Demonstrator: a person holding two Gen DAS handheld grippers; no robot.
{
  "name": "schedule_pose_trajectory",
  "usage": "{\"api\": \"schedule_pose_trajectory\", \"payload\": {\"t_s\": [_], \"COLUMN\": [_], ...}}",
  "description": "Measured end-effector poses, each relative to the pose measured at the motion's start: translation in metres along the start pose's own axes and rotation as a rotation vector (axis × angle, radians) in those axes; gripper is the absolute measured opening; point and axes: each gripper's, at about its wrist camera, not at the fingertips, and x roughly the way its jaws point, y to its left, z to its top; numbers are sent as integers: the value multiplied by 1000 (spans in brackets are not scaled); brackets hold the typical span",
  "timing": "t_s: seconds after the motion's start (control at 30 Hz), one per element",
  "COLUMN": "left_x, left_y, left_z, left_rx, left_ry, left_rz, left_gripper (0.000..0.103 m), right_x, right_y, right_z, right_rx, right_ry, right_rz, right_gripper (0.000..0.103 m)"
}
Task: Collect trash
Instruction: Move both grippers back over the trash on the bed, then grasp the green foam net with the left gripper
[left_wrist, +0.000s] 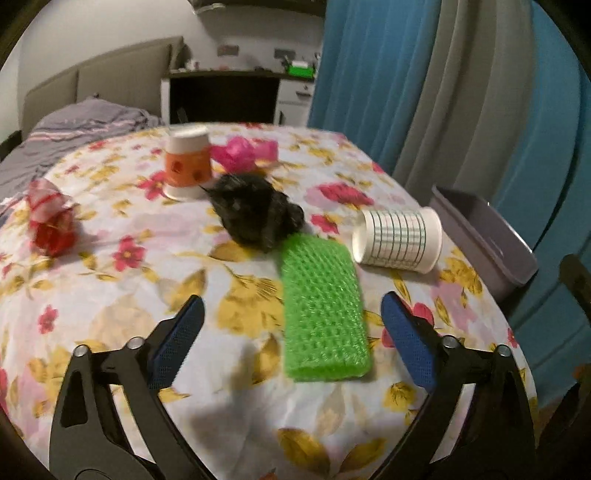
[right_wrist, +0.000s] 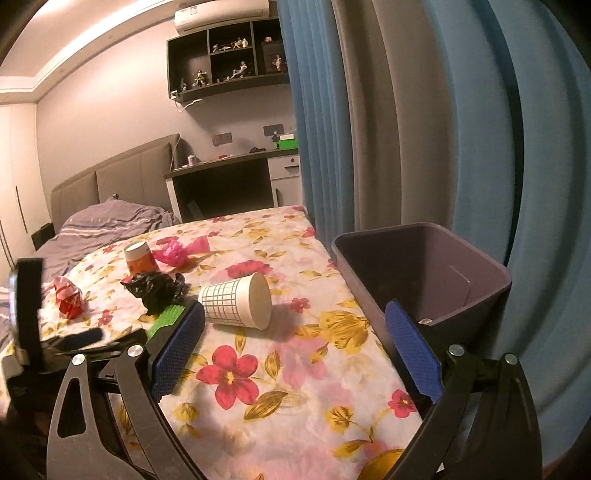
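On the floral tablecloth (left_wrist: 110, 295) lie a green mesh sponge (left_wrist: 323, 310), a crumpled black bag (left_wrist: 255, 214), a checked paper cup on its side (left_wrist: 399, 240), an upside-down orange cup (left_wrist: 186, 162), a pink wrapper (left_wrist: 240, 151) and a red wrapper (left_wrist: 50, 221). My left gripper (left_wrist: 291, 328) is open and empty, just above the sponge's near end. My right gripper (right_wrist: 295, 347) is open and empty, near the checked cup (right_wrist: 236, 301). The purple bin (right_wrist: 424, 273) stands at the table's right edge, beside my right fingertip. The black bag (right_wrist: 157, 290) and sponge (right_wrist: 166, 317) show left.
Blue and grey curtains (right_wrist: 406, 129) hang right behind the bin (left_wrist: 484, 236). A bed (right_wrist: 92, 225) and a desk (right_wrist: 221, 184) stand beyond the table's far edge. The left gripper's body (right_wrist: 26, 314) shows at the left of the right wrist view.
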Motion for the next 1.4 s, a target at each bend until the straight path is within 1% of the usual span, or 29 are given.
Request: {"api": "schedule_pose_trajectory", "payload": {"t_s": [0.03,0.1,0.13,0.17,0.27,0.3,0.33,0.37,0.4,0.43,0.5,0.7,0.8,0.9,0.93,1.0,1.17,1.3,1.4], "left_x": [6,16,22,27,31,32,32,32,31,31,28,-3,-28,-49,-56,-63,-71,-80,-87], "left_y": [-1,-1,-2,-2,-1,-1,0,0,1,1,3,12,24,41,50,61,99,122,135], "left_z": [0,0,-1,-2,-3,-2,-3,-4,-4,-5,-5,-9,-8,-4,-3,-2,-2,-5,-6], "left_rx": [0,-2,-2,-2,-14,-17,-22,-24,-28,-30,-32,-55,-75,-103,-117,-138,-221,-263,-271], "left_ry": [23,64,89,115,137,137,139,140,139,136,127,78,21,-40,-63,-85,-109,-137,-159], "left_rz": [-2,-13,-22,-31,-62,-68,-81,-88,-93,-96,-103,-153,-160,-122,-99,-68,7,34,55], "left_gripper": [85,72,71,67,59,49,44,36,30,27,14,13,13,13,13,13,13,13,13], "right_x": [1,3,5,6,11,12,13,13,13,13,14,15,17,19,20,21,30,42,52], "right_y": [1,2,3,4,6,7,9,10,12,13,14,19,24,33,38,47,79,110,132], "right_z": [0,1,0,1,0,0,-1,-1,-2,-2,-2,-2,-2,-2,-2,-2,-1,1,3], "right_rx": [-3,-5,-6,-6,-5,-7,-9,-12,-15,-18,-21,-33,-34,-48,-54,-66,-116,-175,-211], "right_ry": [2,4,6,9,20,23,25,27,29,31,33,37,44,49,51,54,74,81,78], "right_rz": [1,7,10,12,24,27,31,32,35,37,41,47,58,73,81,100,149,186,205], "right_gripper": [94,94,94,94,94,94,94,94,94,94,94,94,94,94,94,94,94,94,94]}}
